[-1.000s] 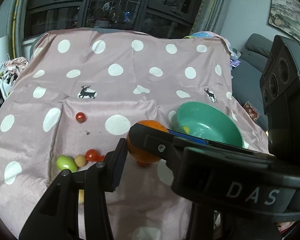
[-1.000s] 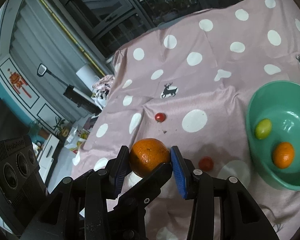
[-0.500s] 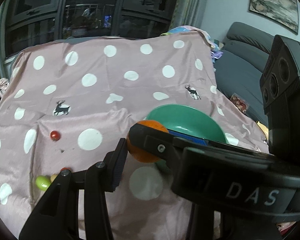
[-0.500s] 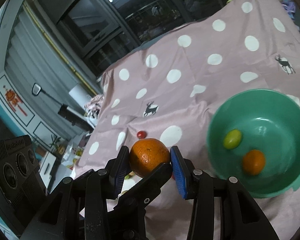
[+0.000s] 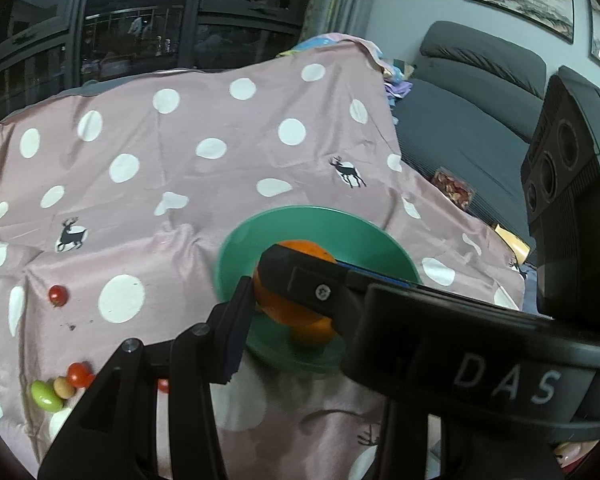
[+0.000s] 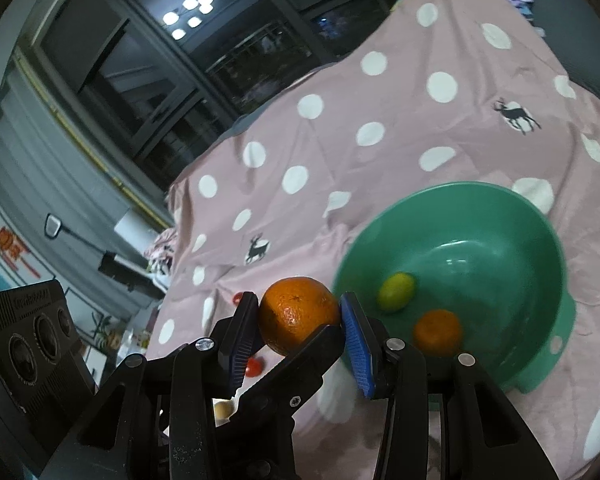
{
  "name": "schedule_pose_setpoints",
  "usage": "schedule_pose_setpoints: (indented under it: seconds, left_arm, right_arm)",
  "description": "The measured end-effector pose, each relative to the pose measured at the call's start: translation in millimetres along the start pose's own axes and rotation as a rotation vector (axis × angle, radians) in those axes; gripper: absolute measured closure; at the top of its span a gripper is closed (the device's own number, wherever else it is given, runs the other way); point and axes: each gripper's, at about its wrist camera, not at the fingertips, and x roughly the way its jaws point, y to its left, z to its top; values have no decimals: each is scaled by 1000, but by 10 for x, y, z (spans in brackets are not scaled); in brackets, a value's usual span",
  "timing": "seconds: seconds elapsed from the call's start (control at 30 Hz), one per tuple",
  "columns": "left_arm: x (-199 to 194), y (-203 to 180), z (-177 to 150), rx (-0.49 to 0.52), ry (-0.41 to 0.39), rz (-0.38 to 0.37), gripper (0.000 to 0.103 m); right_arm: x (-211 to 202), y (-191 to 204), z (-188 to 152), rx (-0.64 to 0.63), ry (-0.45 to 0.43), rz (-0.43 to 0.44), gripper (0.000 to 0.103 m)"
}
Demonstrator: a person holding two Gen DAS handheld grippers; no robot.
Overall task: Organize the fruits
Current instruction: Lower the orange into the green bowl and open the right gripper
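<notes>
Right wrist view shows the right gripper [image 6: 300, 316] and apparently the left gripper [image 5: 288, 292] too, narrowly parted, clamping one orange [image 6: 299, 313] at lower centre, just left of the green bowl [image 6: 540, 248] holding a lime [image 6: 396, 292] and a second orange [image 6: 438, 332].

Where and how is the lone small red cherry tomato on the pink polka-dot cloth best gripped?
Probably across its round middle, from straight above. The small red cherry tomato lies alone on the pink polka-dot cloth with bare cloth all around, so fingers fit either side. A sideways approach might roll it.
</notes>
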Motion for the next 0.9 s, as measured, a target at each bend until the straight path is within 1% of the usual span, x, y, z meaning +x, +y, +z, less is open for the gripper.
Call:
schedule_pose_setpoints:
  seconds: [0.43,0.6,0.9]
  left_arm:
    - [356,-229,50,39,66,-47,60]
    - [479,-243,52,42,93,-65,60]
    - [664,-253,35,27,147,-117,60]
  right_arm:
    - [-32,-384,68,98,-14,-53,57]
    - [-11,-503,82,131,-7,-68,57]
    - [51,-652,79,179,20,-128,57]
